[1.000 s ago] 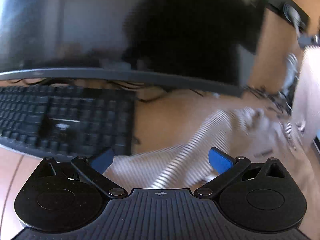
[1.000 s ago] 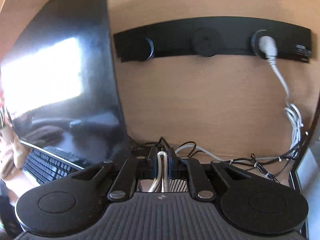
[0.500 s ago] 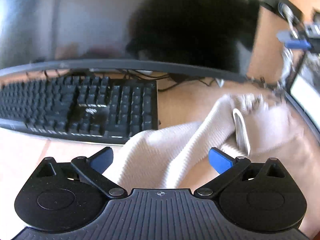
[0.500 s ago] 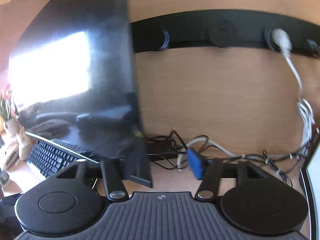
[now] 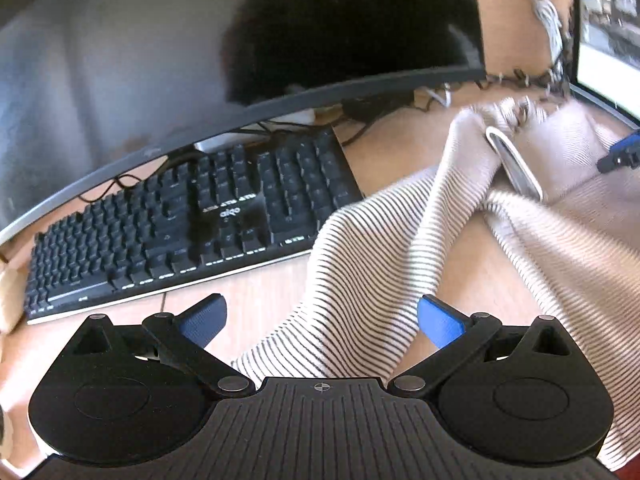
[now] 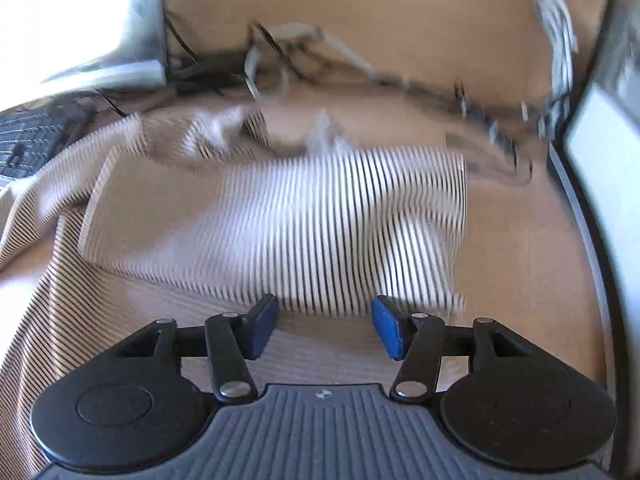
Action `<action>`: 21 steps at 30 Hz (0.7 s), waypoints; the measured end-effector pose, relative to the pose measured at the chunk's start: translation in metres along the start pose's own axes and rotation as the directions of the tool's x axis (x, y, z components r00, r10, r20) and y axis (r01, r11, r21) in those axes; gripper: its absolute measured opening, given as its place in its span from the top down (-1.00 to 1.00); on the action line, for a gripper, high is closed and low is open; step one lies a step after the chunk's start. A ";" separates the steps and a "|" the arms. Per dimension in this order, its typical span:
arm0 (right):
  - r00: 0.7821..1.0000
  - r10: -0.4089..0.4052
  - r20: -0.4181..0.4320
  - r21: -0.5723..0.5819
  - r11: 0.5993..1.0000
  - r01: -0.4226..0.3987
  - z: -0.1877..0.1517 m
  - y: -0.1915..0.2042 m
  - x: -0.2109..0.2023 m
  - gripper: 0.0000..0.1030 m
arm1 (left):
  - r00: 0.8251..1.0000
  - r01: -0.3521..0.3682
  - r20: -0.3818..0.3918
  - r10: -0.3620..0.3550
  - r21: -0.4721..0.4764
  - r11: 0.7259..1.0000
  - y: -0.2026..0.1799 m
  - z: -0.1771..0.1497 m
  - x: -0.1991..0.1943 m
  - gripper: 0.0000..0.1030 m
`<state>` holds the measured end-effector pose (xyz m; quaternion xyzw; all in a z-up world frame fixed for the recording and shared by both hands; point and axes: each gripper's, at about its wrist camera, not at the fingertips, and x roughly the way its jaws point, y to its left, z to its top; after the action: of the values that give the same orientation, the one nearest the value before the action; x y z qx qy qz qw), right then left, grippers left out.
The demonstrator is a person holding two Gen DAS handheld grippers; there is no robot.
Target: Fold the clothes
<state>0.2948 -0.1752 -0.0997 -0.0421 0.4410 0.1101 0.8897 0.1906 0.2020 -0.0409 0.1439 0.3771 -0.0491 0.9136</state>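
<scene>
The striped shirt (image 5: 360, 264) is lying spread across the wooden desk (image 5: 400, 148), sprawling from just in front of the left gripper (image 5: 322, 322) up toward the cables (image 6: 304, 52) at the back, with its near edge running right beside the black keyboard (image 5: 180, 220) under the monitor (image 5: 160, 60). The left gripper is hovering with its blue pads wide apart, a long band of the cloth passing between them but nothing pinched. Over on the other side, the right gripper (image 6: 325, 328) is also standing with pads spread, empty, with a folded-over panel of the shirt (image 6: 280, 220) lying just ahead of its tips; that view is smearing with motion, so the fine folds are hard to read. This is looking like a thin, light knit: soft, limp, bunching into ridges near the collar (image 5: 514, 164), so it is going to sag and drag rather than hold any shape. There is nothing fragile about it, though the fabric is likely sliding easily on the smooth wood. The sensible places to pinch, I am judging, are the hem edge or a corner of that folded panel, where a doubled layer is giving the pads something to bite, while keeping the cloth from snagging on the keyboard's edge or the tangle of cables.
</scene>
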 end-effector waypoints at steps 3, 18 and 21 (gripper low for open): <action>1.000 0.011 0.004 0.034 0.999 -0.011 -0.006 -0.003 -0.006 -0.07 | 1.000 0.008 -0.027 -0.005 0.077 0.997 -0.002 -0.010 -0.001 -1.00; 0.999 0.041 0.021 -0.031 0.999 -0.040 -0.011 0.003 -0.006 -0.64 | 0.995 -0.031 -0.077 0.058 0.313 0.949 0.001 -0.041 -0.016 -0.84; 0.999 0.045 0.031 -0.037 0.998 -0.044 -0.012 0.004 -0.005 -0.70 | 0.990 -0.009 -0.134 0.043 0.247 0.969 0.017 -0.047 -0.017 -0.73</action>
<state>0.2810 -0.1747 -0.1029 -0.0467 0.4254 0.1384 0.8932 0.1501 0.2317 -0.0574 0.2639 0.4285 -0.0735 0.8610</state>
